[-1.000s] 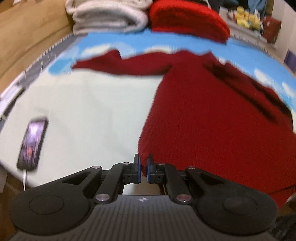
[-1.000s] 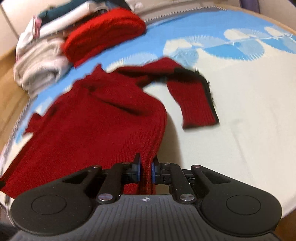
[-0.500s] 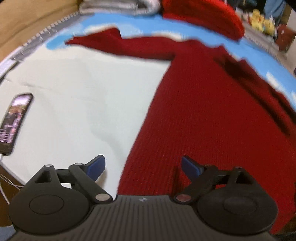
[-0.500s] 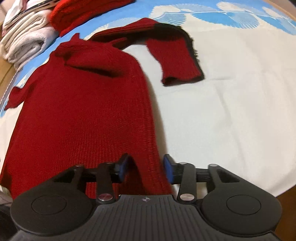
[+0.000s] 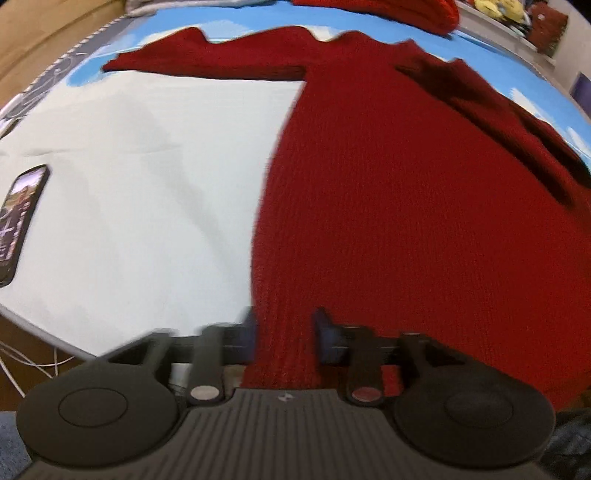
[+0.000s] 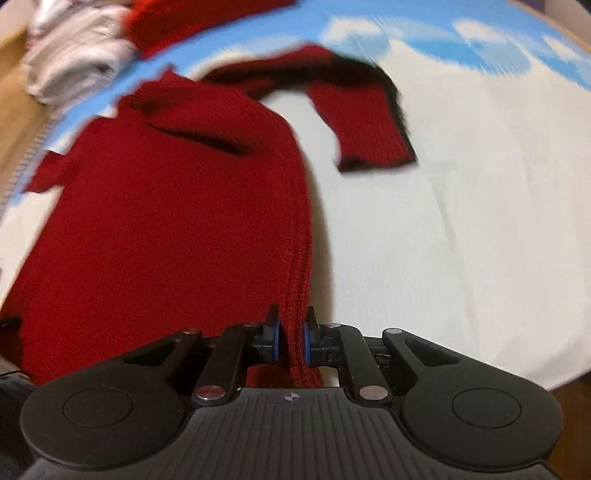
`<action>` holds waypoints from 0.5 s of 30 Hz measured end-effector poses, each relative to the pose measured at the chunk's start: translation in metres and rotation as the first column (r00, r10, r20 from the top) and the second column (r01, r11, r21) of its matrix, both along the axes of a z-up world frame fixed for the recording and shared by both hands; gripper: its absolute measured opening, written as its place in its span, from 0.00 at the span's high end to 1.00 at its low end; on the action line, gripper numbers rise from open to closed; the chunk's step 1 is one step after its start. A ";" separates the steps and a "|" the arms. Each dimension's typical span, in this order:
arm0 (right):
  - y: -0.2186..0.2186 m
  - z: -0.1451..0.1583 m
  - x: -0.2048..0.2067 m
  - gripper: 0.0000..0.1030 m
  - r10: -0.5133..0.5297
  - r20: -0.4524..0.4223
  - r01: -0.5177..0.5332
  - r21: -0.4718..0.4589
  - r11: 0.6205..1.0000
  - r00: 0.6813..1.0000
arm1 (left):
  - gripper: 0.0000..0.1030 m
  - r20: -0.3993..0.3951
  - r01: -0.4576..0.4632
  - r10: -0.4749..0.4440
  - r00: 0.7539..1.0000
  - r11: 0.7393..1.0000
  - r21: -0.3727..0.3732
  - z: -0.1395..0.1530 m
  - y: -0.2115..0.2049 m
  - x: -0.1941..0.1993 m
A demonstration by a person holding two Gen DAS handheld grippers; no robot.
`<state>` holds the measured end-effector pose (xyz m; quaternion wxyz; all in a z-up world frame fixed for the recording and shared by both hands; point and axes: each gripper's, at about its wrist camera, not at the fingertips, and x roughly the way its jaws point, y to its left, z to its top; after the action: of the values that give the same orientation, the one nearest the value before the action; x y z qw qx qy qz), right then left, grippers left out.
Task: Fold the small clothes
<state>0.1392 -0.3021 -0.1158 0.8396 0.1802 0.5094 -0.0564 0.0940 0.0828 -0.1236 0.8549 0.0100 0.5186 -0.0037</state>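
- Covering most of both views, pale white bed sheet with a blue cloud-print border [image 5: 140, 177] [image 6: 461, 229], flat, faint creases only.
- Red knitted sweater with dark-trimmed cuffs [image 5: 406, 192] [image 6: 159, 229] lies spread on that sheet, hem end toward me, neck end away; body mostly flat with one dark fold across the chest.
- One sleeve runs straight out sideways along the blue border in my left wrist view; the other sleeve bends at the elbow and points back down toward me in my right wrist view, cuff resting on the white part.
- Folded pile of white and grey fabrics [image 6: 77, 59] at the far corner, blurred; second bundled red knit [image 5: 388, 13] [image 6: 192, 22] just beside it, apart from the spread sweater.
- My right gripper [image 6: 291, 338]: blue-padded fingers [image 6: 275, 339] pressed close on a ridge of the sweater's hem edge, fabric pinched between them, so it is clamped on the sweater.
- My left gripper [image 5: 284, 334]: fingers blurred, a strip of hem sits between them with a moderate gap; cannot tell whether the pads actually press the knit or stand off it.
- Black smartphone with lit screen [image 5: 18, 221] lies flat near the sheet's left edge, well apart from the sweater; white cable [image 5: 22, 365] hangs below the bed edge.
- Yellow soft toys [image 5: 498, 7] on a far shelf, tiny and blurred.
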 end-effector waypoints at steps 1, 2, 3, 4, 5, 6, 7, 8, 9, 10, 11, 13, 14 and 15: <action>-0.002 -0.003 0.002 0.79 -0.019 -0.014 0.019 -0.007 1.000 1.000 | 0.26 0.006 -0.033 0.033 0.999 0.999 0.008 0.002 0.003 0.003; -0.004 -0.002 0.003 0.68 -0.031 -0.007 0.031 -0.001 1.000 0.999 | 0.19 0.014 -0.064 0.063 0.998 0.998 0.006 0.006 0.007 0.004; -0.007 0.001 0.003 0.61 -0.059 -0.002 0.059 -0.007 0.998 0.998 | 0.19 0.029 -0.098 0.098 0.995 0.995 -0.007 0.013 0.012 0.005; -0.010 0.002 0.003 0.53 -0.094 0.000 0.094 -0.034 0.995 0.996 | 0.19 0.045 -0.119 0.119 0.992 0.993 -0.020 0.020 0.015 0.006; -0.013 0.004 0.003 0.50 -0.130 -0.003 0.129 -0.065 0.989 0.992 | 0.19 0.065 -0.131 0.133 0.989 0.991 -0.033 0.029 0.018 0.007; -0.015 0.005 0.004 0.50 -0.153 -0.006 0.152 -0.074 0.986 0.988 | 0.19 0.084 -0.132 0.135 0.987 0.990 -0.044 0.038 0.020 0.009; -0.016 0.009 0.007 0.51 -0.174 0.000 0.173 -0.081 0.982 0.985 | 0.17 0.113 -0.128 0.133 0.985 0.990 -0.054 0.049 0.019 0.013; -0.014 0.016 0.009 0.51 -0.188 0.023 0.190 -0.096 0.977 0.982 | 0.14 0.136 -0.122 0.129 0.982 0.991 -0.060 0.058 0.016 0.020; -0.009 0.026 0.011 0.51 -0.185 0.056 0.191 -0.124 0.974 0.981 | 0.09 0.165 -0.111 0.121 0.979 0.992 -0.067 0.074 0.014 0.027; -0.003 0.038 0.013 0.51 -0.163 0.091 0.176 -0.154 0.972 0.982 | 0.07 0.192 -0.102 0.114 0.975 0.992 -0.073 0.082 0.009 0.036; 0.002 0.049 0.016 0.50 -0.144 0.124 0.164 -0.170 0.972 0.982 | 0.03 0.216 -0.094 0.109 0.970 0.993 -0.076 0.089 0.003 0.041; 0.010 0.074 0.025 0.47 -0.081 0.208 0.122 -0.194 0.973 0.975 | 0.00 0.269 -0.079 0.098 0.958 0.994 -0.078 0.098 -0.012 0.065; 0.012 0.084 0.034 0.40 -0.044 0.248 0.099 -0.215 0.972 0.968 | 0.00 0.285 -0.070 0.088 0.955 0.995 -0.074 0.097 -0.020 0.079; 0.015 0.095 0.049 0.36 -0.004 0.285 0.081 -0.257 0.963 0.958 | 0.00 0.297 -0.055 0.074 0.952 0.996 -0.071 0.095 -0.030 0.095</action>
<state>0.1883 -0.2874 -0.0212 0.9187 0.0830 0.3682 -0.1162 0.1895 0.0528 -0.0289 0.9232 -0.0331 0.3827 0.0096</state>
